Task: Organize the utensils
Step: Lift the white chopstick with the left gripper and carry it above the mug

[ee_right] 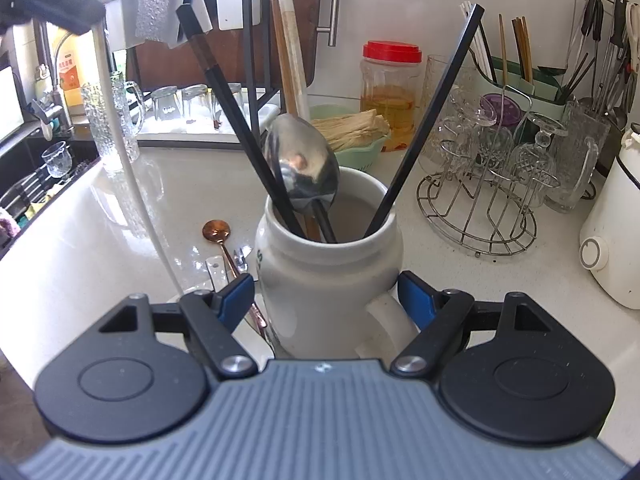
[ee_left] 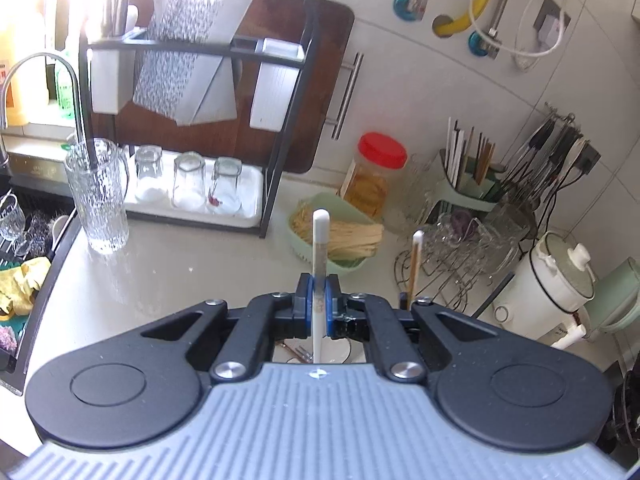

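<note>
My left gripper [ee_left: 319, 304] clamped on white chopstick [ee_left: 320, 240], stick upright between blue pads, white tip above green basket [ee_left: 308, 208]; plate [ee_left: 340, 354] visible under jaws; my right gripper [ee_right: 326, 296] grasping white mug [ee_right: 320, 280] on counter [ee_right: 120, 220], pads against its sides; mug holds black chopsticks [ee_right: 424, 120], steel spoon [ee_right: 304, 160], wooden chopstick [ee_right: 282, 56]; copper spoon [ee_right: 218, 236] lying just left of mug.

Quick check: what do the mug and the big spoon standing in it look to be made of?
Mug: probably glazed ceramic; white, thick-walled, with soft glossy highlights. Big spoon: polished metal, likely stainless steel; its bowl mirrors the room.
</note>
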Motion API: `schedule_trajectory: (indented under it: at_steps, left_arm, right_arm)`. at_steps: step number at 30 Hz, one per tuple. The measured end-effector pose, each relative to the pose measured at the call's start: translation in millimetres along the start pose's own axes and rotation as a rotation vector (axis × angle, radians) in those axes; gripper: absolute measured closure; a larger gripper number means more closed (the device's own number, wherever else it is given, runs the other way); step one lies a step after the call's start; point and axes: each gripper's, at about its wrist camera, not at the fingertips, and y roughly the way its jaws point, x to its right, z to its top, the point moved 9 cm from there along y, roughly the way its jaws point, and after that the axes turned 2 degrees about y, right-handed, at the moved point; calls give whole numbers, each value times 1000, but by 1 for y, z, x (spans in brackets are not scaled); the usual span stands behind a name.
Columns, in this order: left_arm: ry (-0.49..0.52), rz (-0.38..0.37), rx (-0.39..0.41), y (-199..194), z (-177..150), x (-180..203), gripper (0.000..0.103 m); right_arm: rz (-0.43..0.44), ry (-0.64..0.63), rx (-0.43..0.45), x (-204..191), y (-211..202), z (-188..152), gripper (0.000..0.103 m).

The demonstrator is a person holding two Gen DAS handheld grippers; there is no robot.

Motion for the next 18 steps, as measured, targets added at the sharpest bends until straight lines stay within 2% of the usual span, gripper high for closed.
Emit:
schedule_trajectory:
  at_steps: [18]
  left_arm:
    - [74, -50, 103, -40, 47, 47, 96]
  right_arm:
    - [14, -5, 10, 3, -1, 0, 27]
